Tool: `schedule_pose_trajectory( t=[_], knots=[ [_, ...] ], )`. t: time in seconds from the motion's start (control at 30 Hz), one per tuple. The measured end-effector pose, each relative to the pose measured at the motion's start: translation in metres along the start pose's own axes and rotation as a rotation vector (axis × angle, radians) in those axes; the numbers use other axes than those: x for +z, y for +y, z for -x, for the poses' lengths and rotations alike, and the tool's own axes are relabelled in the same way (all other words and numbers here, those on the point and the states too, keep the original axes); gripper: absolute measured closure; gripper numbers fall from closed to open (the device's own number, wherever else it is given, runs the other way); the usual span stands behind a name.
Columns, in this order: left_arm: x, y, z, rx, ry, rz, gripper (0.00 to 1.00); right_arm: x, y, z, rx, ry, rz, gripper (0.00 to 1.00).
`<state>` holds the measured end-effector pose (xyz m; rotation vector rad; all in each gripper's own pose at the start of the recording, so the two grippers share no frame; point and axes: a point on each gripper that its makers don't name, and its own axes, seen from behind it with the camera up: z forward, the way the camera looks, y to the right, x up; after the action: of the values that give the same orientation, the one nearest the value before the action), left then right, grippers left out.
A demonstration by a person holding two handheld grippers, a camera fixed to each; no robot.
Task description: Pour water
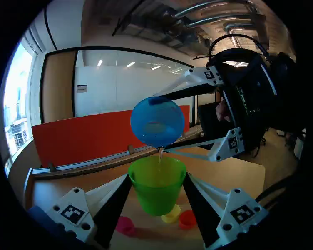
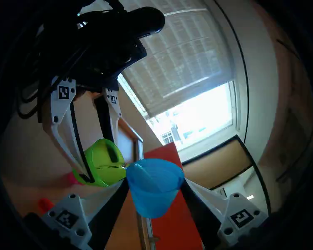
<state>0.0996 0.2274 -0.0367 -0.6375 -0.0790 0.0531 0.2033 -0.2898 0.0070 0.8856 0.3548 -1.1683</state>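
Left gripper (image 1: 157,181) fingers pinch green cup (image 1: 156,196), near, upright over table (image 1: 233,171). Right gripper (image 2: 155,185) fingers pinch blue cup (image 1: 157,121), tipped just above it. Thin water stream (image 1: 160,155) falls into green cup. Pour under way; emptying and righting blue cup left.

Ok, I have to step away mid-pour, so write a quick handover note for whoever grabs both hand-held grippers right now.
Left hand-held gripper: shut on the green cup, held upright above the table.
Right hand-held gripper: shut on the blue cup, tipped over the green cup's mouth.
Done: both cups gripped; a thin water stream falls into the green cup.
To do: finish the pour, then level the blue cup; how much water remains cannot be told.
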Motion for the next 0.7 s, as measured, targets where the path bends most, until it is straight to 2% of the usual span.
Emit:
schedule_pose_trajectory(
  t=[0.7],
  knots=[
    [0.0018, -0.0015, 0.0042, -0.001, -0.008, 0.002, 0.15, 0.0074, 0.0078, 0.0073, -0.065, -0.002, 0.002, 0.09]
  ],
)
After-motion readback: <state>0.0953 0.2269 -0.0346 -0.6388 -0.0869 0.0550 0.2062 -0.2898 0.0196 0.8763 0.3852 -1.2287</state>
